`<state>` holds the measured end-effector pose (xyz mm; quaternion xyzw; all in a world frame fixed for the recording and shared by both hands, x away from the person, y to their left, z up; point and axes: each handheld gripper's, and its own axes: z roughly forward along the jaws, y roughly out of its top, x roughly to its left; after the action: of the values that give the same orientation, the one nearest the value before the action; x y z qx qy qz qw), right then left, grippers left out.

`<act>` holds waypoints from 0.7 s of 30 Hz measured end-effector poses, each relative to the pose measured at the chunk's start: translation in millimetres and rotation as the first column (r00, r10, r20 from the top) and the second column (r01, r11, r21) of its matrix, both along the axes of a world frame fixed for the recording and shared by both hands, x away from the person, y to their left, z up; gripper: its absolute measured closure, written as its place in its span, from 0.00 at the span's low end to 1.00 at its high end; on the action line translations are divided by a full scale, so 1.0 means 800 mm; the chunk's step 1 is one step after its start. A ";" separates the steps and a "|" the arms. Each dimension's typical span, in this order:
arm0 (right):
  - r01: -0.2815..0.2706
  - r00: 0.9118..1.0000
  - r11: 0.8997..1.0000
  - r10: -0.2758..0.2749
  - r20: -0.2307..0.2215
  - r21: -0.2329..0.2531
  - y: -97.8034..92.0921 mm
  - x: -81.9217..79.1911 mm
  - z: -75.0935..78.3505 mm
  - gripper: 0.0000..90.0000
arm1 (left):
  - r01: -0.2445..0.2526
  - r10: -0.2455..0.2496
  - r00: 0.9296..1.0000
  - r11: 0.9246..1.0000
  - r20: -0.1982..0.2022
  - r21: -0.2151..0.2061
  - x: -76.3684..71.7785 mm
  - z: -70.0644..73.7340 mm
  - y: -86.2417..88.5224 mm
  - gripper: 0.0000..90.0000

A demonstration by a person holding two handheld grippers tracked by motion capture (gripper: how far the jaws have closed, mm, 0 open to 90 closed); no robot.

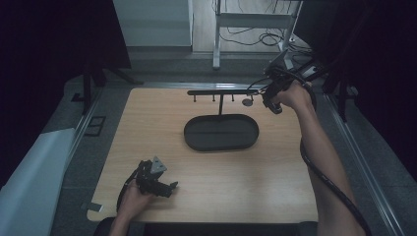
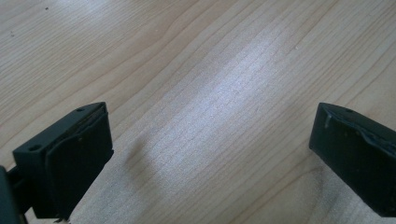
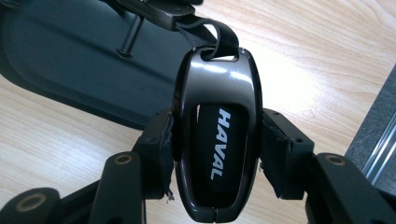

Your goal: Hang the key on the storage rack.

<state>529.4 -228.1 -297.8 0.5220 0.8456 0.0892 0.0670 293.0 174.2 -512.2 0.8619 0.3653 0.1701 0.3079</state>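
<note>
Your right gripper (image 3: 215,154) is clamped on the car key fob (image 3: 217,135), its 2 black jaws pressing in on the fob's glossy dark sides, with the white HAVAL lettering running up the middle between them. The fob's black strap (image 3: 219,35) loops through the slot at its top and leads up to the bar of the key rack (image 3: 159,9). From the high view you're holding that right gripper (image 1: 271,101) up at the far right of the table (image 1: 275,182), right at the end of the rack's horizontal bar (image 1: 221,92), with the fob (image 1: 247,102) showing as a small pale shape just under the bar's right end. The bar stands on a thin post over the dark oval tray (image 1: 221,132), which sits mid-table, and a few short pegs hang down along the bar. Your left gripper (image 1: 169,187) is well apart from all this, low over the near left part of the table with its grey plate on top. Its own view shows the 2 jaws spread wide with bare wood (image 2: 205,93) between them and nothing gripped.
</note>
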 end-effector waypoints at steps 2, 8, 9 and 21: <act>-0.003 1.000 1.000 0.003 -0.003 0.001 -0.002 0.001 -0.011 0.54 | 0.001 -0.001 1.000 1.000 -0.002 0.001 0.000 -0.001 0.000 0.00; -0.012 1.000 1.000 0.011 -0.012 -0.014 -0.004 0.003 -0.032 0.54 | 0.003 -0.003 1.000 1.000 -0.003 0.004 0.000 -0.001 -0.001 0.00; -0.011 1.000 1.000 0.010 -0.012 -0.015 -0.005 0.003 -0.036 0.54 | 0.002 -0.002 1.000 1.000 -0.003 0.004 0.000 -0.001 -0.001 0.00; -0.017 1.000 1.000 0.017 0.008 -0.013 0.003 0.008 -0.072 0.54 | 0.001 -0.001 1.000 1.000 0.000 0.005 0.000 -0.001 0.000 0.00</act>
<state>535.7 -226.0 -355.6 0.5139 0.8503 0.0864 0.0732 293.2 173.9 -513.1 0.8627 0.3647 0.1707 0.3059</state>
